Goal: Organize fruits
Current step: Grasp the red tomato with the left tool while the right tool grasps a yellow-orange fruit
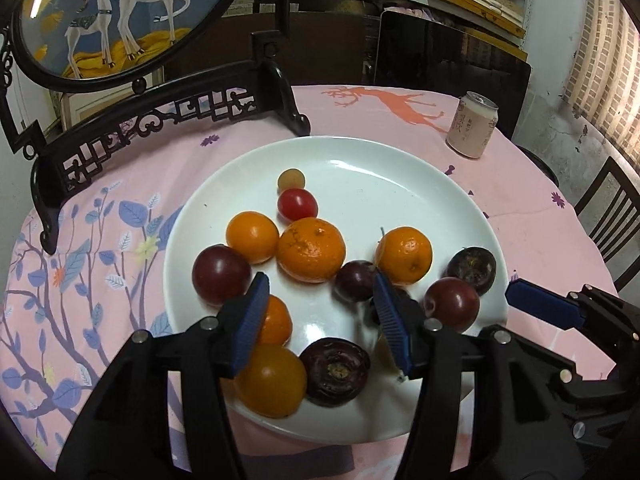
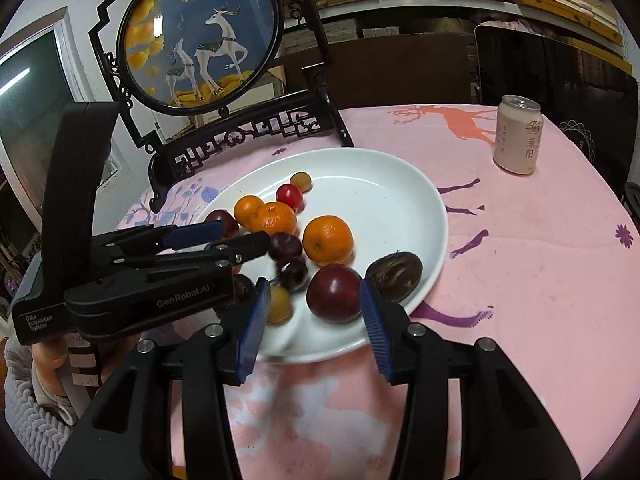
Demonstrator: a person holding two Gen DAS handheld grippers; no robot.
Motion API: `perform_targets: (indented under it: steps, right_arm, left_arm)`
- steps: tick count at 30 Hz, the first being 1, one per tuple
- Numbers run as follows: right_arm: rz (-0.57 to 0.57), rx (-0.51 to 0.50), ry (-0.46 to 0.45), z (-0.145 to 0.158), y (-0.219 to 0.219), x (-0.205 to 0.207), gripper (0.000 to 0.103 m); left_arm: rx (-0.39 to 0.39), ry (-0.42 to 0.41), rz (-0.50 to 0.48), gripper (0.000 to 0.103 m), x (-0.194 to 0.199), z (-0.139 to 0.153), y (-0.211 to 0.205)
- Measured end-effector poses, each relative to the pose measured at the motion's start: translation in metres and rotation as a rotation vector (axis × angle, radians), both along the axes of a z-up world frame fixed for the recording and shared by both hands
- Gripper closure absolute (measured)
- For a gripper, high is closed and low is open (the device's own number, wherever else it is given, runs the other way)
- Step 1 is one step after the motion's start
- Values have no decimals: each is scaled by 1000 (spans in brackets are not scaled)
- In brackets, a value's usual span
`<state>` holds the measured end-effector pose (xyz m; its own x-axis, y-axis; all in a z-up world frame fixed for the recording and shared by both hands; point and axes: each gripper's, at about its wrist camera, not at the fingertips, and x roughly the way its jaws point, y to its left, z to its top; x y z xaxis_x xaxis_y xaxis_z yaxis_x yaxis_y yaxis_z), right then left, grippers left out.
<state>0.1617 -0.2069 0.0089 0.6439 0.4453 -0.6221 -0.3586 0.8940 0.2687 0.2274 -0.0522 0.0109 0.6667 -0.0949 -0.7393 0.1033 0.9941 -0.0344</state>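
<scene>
A white plate (image 1: 360,168) on the pink tablecloth holds several fruits: oranges (image 1: 311,249), dark red plums (image 1: 221,274), a red cherry tomato (image 1: 297,204), dark passion fruits (image 1: 335,371) and a yellow fruit (image 1: 272,380). My left gripper (image 1: 320,312) is open and empty, low over the near part of the plate. My right gripper (image 2: 316,316) is open, its fingers either side of a dark red plum (image 2: 335,293) at the plate's (image 2: 400,184) near rim. The left gripper also shows in the right wrist view (image 2: 224,238), over the plate's left side.
A pink drink can (image 1: 472,126) stands at the table's far right, also in the right wrist view (image 2: 518,140). A black carved stand with a round deer picture (image 2: 200,36) stands behind the plate on the left. A dark chair (image 1: 612,216) is at the right edge.
</scene>
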Motion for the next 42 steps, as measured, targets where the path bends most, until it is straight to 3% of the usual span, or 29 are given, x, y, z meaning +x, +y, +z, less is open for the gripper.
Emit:
perform_targets:
  steps: [7,14,18,22,29,33,38,42]
  right_arm:
    - [47,35,28,1,4,-21,56]
    - [112,12,-12,8,16,-56,56]
    - [140,-9,-22,7,20,-74,54]
    - [167,-28,-28,3,23,-93,49]
    - [267,-98,-16,-16,39,-139,49]
    - [307,-164,-31,-24,50,-155,49]
    - [268,-229,-3,-35,52,-147,48]
    - [182,-167,-16,-26,34,-138,48]
  left_arm:
    - [32,-33,27,44,-33,7,11]
    - [25,-59,95,41,-66,10,38]
    - [54,-87,156,32,-90,10,53]
    - [53,-95,193,17,-111,10,62]
    - [146,-95,209,9,-154,2,64]
    - [143,-107,213,8,-165,4,66]
    - [137,-119,219,7,-169,6,67]
    - [132,-130,218,7,-172,9,67]
